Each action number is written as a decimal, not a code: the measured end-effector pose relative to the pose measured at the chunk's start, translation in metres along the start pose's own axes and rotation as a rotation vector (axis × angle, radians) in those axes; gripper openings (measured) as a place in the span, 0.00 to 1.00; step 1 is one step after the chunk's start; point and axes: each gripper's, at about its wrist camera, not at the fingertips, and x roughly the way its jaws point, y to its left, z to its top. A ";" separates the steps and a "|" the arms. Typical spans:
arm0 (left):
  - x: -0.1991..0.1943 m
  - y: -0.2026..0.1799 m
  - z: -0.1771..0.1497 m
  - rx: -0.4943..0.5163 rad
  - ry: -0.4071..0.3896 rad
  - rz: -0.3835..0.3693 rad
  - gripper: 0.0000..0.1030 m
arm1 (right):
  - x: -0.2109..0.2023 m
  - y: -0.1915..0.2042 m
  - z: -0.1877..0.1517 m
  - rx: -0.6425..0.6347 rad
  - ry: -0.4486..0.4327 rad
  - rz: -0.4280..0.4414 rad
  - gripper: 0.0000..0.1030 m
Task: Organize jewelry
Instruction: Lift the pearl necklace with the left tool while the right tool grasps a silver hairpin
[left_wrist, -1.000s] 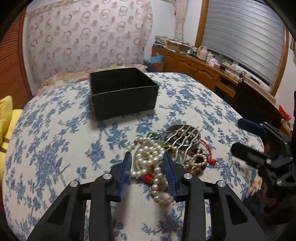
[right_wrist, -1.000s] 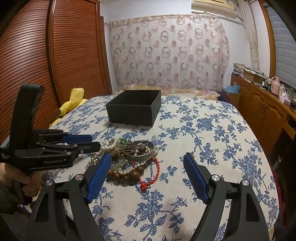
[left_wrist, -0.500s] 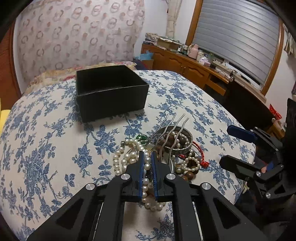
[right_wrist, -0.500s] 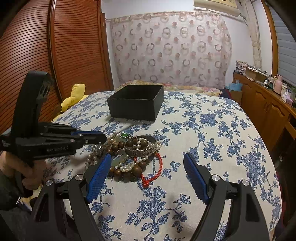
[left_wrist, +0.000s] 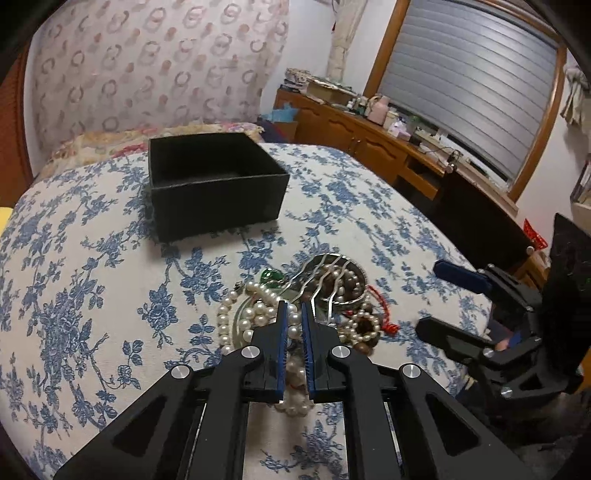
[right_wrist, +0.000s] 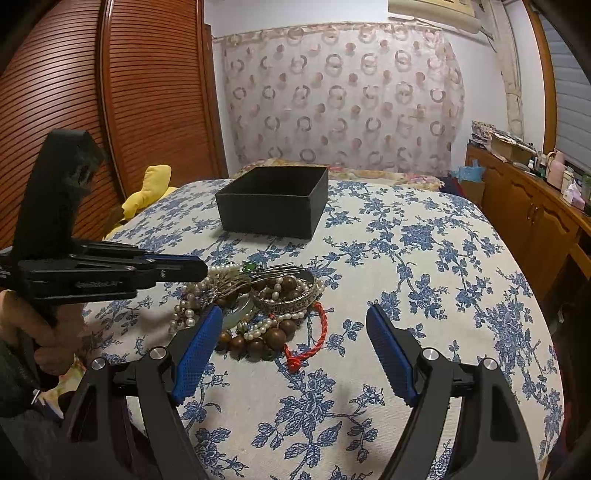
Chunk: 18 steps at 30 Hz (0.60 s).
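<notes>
The black box (left_wrist: 218, 184) sits empty; my left gripper (left_wrist: 293, 325) pinches the pearl necklace (left_wrist: 255, 317) in the pile before it; my right gripper (right_wrist: 295, 354) gapes, holding nothing.

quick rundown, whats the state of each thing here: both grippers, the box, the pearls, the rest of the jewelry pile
left gripper: shut on pearl necklace
right gripper: open, holding nothing
black box: open-topped, upright, looks empty
pearl necklace: pinched between the left gripper's fingers, mostly lying on the bedspread
wooden bead bracelet: loose in the pile
red cord bracelet: lying flat at pile's edge
</notes>
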 end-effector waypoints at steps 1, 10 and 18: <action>-0.001 -0.001 0.001 0.002 -0.002 0.003 0.06 | 0.000 0.001 -0.001 0.000 -0.001 -0.001 0.80; -0.003 0.013 -0.001 -0.004 0.010 0.063 0.07 | 0.000 0.001 -0.001 0.000 0.000 0.000 0.80; 0.007 0.019 -0.003 -0.010 0.031 0.060 0.07 | 0.000 0.001 0.000 -0.006 -0.003 -0.003 0.80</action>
